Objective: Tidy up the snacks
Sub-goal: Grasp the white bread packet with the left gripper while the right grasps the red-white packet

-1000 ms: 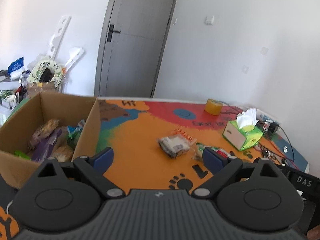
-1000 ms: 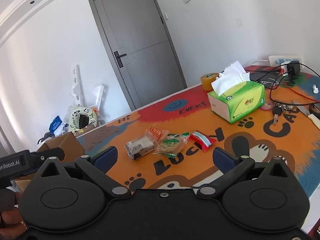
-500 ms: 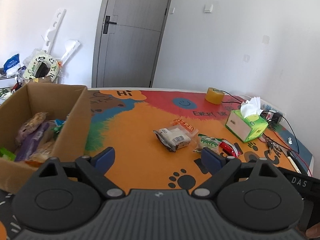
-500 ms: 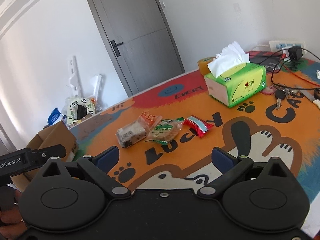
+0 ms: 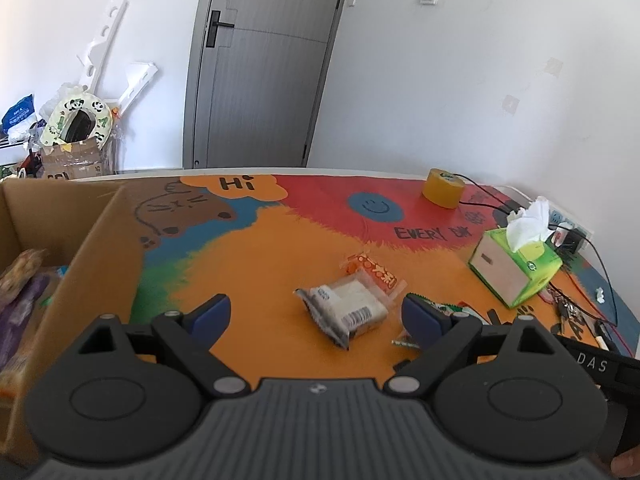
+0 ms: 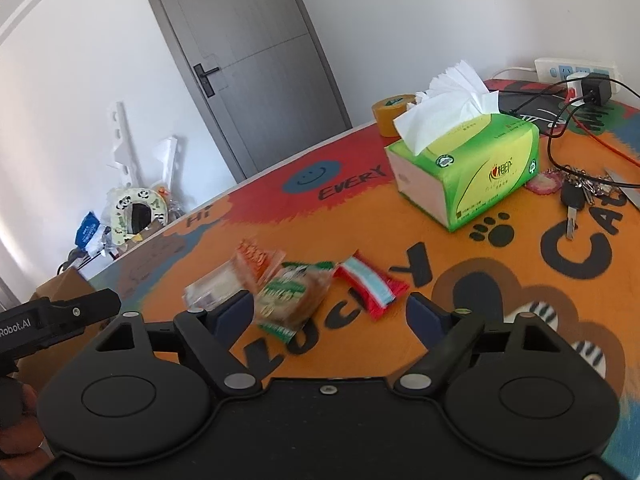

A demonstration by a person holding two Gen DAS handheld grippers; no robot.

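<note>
On the table mat (image 5: 280,248), the cardboard box (image 5: 100,248) sits left, snack packets (image 5: 348,308) centre, tissue box (image 5: 516,268) right.

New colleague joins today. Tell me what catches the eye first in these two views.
The loud orange cartoon mat covering the table, with three snack packets lying loose at its middle. A green tissue box stands to their right, a cardboard box with snacks inside at the left edge. Both the left gripper and right gripper are open above the packets.

"Hi", "EVERY", seemingly "LUCKY" on mat (image 6: 460,248); "Robot.AI" on left gripper (image 6: 60,314)
</note>
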